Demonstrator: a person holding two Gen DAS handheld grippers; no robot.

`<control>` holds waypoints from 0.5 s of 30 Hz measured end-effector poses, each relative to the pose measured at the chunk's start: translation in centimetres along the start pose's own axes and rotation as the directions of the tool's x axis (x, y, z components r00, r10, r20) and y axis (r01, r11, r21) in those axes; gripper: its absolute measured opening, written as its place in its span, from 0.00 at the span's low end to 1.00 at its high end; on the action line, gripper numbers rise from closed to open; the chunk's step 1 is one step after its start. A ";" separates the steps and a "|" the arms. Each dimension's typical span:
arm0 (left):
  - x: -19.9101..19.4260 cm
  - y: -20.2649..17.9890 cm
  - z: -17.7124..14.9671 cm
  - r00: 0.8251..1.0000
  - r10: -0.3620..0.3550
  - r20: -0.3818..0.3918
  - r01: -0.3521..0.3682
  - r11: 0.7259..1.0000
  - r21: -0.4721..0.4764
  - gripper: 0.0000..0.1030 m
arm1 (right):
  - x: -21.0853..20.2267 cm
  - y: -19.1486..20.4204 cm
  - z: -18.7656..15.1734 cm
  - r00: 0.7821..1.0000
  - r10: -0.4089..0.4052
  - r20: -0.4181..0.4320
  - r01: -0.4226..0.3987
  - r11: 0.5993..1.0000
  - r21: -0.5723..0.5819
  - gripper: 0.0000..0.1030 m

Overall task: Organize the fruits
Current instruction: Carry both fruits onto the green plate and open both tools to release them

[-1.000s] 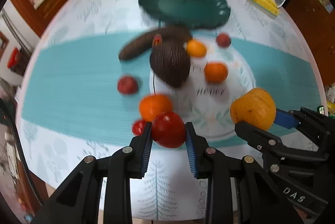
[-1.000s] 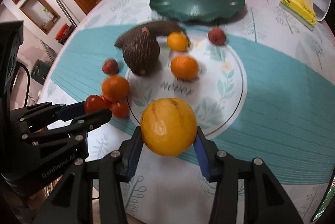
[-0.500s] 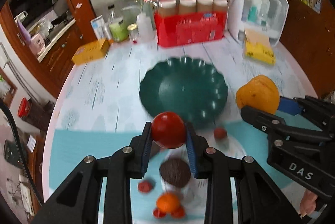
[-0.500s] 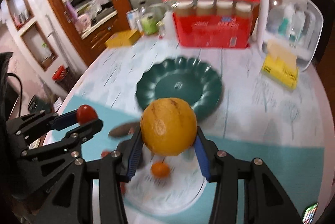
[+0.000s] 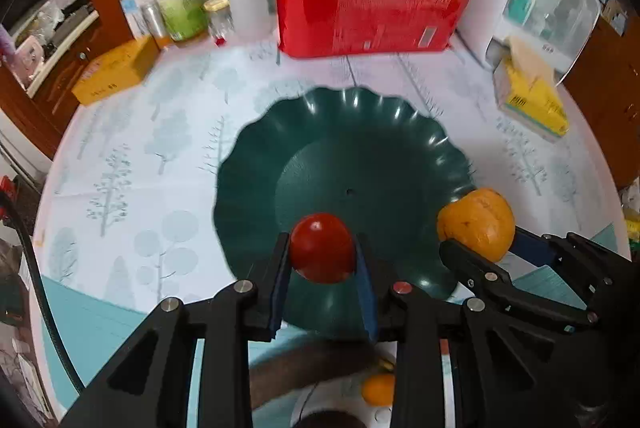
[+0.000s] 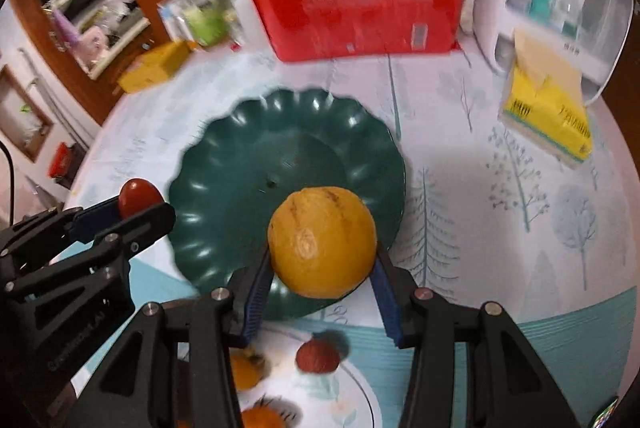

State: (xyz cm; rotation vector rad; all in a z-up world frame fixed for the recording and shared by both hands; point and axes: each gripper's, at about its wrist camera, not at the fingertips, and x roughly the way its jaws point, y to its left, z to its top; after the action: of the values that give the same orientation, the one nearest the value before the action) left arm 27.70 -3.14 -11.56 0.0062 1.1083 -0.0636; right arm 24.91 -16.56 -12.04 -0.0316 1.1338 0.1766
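My left gripper is shut on a red tomato and holds it above the near edge of the dark green scalloped plate. My right gripper is shut on a large yellow-orange fruit over the plate's near right rim. Each gripper shows in the other's view: the right one with its fruit, the left one with the tomato. The plate's inside is bare.
A red box, bottles, a yellow box, a tissue pack and a white container line the far table edge. Small oranges, a red fruit and a brown fruit lie below the grippers.
Both grippers, still holding their fruits, have moved forward from the white mat with the loose fruit and now hang over the green plate, which looks much nearer.
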 end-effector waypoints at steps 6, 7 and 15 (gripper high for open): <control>3.9 0.4 0.1 0.999 0.008 -0.053 -0.006 0.999 0.034 0.29 | 3.1 -0.1 0.1 0.999 -0.021 -0.026 0.021 1.000 0.021 0.48; 4.3 0.4 0.1 0.998 0.016 -0.058 -0.014 0.999 0.042 0.33 | 3.4 -0.1 0.0 0.999 -0.027 -0.031 0.027 0.999 0.017 0.48; 5.0 2.3 0.4 0.996 0.050 -0.074 -0.049 0.999 0.013 0.81 | 3.3 -0.5 -0.2 0.999 -0.047 0.006 0.047 0.999 -0.001 0.57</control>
State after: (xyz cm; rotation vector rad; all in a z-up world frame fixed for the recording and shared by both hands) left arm 30.40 -1.08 -15.95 0.0462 1.1812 -0.0256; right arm 26.19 -16.66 -15.17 -0.0582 1.1265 0.1355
